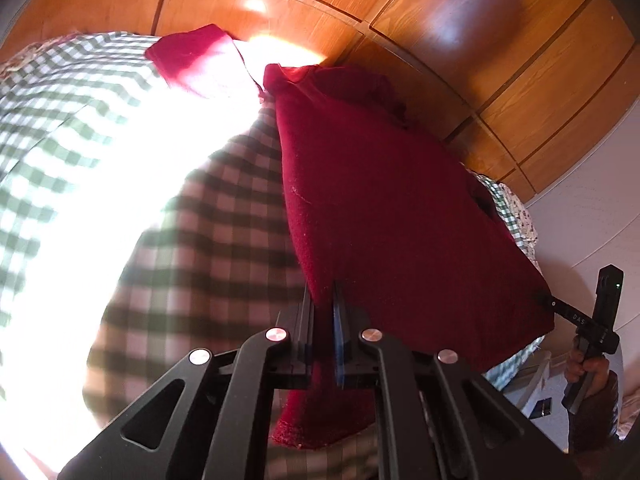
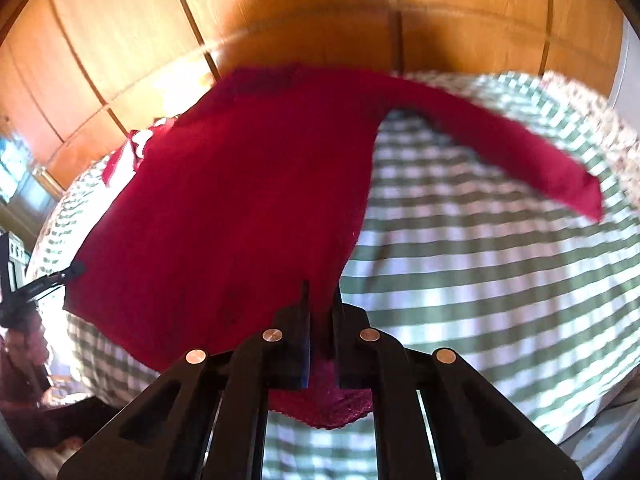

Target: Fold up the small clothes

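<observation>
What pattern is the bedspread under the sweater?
Green-and-white checks on the bedspread, clearest in the left wrist view.

Harsh sunlight blows out the checked cloth from nine to eleven o'clock in the left view. The right view is motion-blurred, the red garment smeared. Fisheye bending curves the wooden panels at twelve.

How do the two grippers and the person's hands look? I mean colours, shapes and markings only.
Both the left gripper and the right gripper are matte black, with slotted linkage arms, round silver pivot pins and a blue edge on a finger. Seen from the left wrist, the right gripper's body bears white letters, "DAS". The right hand shows bare skin above a dark red sleeve.
</observation>
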Demonstrator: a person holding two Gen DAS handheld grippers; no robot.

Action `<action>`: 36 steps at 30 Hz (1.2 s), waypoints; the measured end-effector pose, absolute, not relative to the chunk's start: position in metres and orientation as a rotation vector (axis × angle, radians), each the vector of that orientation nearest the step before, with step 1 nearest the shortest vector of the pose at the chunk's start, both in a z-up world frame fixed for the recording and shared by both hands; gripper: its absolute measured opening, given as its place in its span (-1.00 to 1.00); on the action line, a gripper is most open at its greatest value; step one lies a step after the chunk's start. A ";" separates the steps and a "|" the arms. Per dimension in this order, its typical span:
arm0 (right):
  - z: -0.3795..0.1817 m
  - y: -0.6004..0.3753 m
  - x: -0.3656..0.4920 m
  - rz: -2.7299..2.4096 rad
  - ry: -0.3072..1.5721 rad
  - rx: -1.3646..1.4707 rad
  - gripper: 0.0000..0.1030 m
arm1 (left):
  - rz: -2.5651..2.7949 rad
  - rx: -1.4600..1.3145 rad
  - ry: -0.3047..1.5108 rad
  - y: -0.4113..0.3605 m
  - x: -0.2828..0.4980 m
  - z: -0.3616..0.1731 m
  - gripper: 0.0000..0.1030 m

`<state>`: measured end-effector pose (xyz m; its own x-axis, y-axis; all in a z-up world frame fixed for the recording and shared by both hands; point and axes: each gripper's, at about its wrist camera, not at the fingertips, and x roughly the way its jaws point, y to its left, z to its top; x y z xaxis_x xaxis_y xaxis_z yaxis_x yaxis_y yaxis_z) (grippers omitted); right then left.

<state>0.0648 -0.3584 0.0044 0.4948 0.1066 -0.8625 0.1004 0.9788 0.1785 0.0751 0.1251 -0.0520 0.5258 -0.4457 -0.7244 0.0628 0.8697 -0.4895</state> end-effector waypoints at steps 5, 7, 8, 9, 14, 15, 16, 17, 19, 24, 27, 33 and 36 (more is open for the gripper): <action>-0.026 -0.361 0.032 -0.031 1.158 0.178 -0.87 | -0.313 -0.461 1.064 0.129 0.034 -0.076 -0.88; -0.044 -0.360 0.018 -0.057 1.204 0.156 -0.87 | -0.295 -0.478 1.099 0.128 0.024 -0.089 -0.87; -0.054 -0.360 0.014 -0.076 1.225 0.147 -0.87 | -0.299 -0.483 1.106 0.128 0.022 -0.092 -0.86; -0.059 -0.363 0.013 -0.088 1.232 0.150 -0.87 | -0.292 -0.476 1.110 0.129 0.023 -0.092 -0.76; -0.048 -0.359 0.034 -0.129 1.181 0.125 -0.35 | -0.122 -0.396 0.983 0.158 0.040 -0.066 -0.27; -0.044 -0.358 0.039 -0.142 1.152 0.130 0.10 | -0.100 -0.386 0.953 0.163 0.044 -0.060 -0.27; -0.037 -0.356 0.041 -0.152 1.120 0.134 0.26 | -0.077 -0.371 0.922 0.169 0.051 -0.053 -0.26; -0.032 -0.353 0.044 -0.151 1.089 0.137 0.26 | -0.049 -0.348 0.890 0.175 0.059 -0.047 -0.22; -0.024 -0.338 0.057 -0.109 1.049 0.153 0.26 | -0.014 -0.298 0.857 0.179 0.075 -0.038 -0.12; -0.034 -0.276 0.087 0.051 1.034 0.201 0.26 | 0.100 -0.110 0.817 0.167 0.133 -0.038 0.03; -0.054 -0.239 0.103 0.124 1.073 0.214 0.26 | 0.130 0.040 0.830 0.158 0.170 -0.053 0.03; -0.074 -0.196 0.119 0.191 1.114 0.159 0.33 | 0.150 0.161 0.829 0.150 0.226 -0.081 0.57; -0.079 -0.198 0.124 0.189 1.115 0.175 0.34 | 0.146 0.165 0.866 0.158 0.251 -0.092 0.00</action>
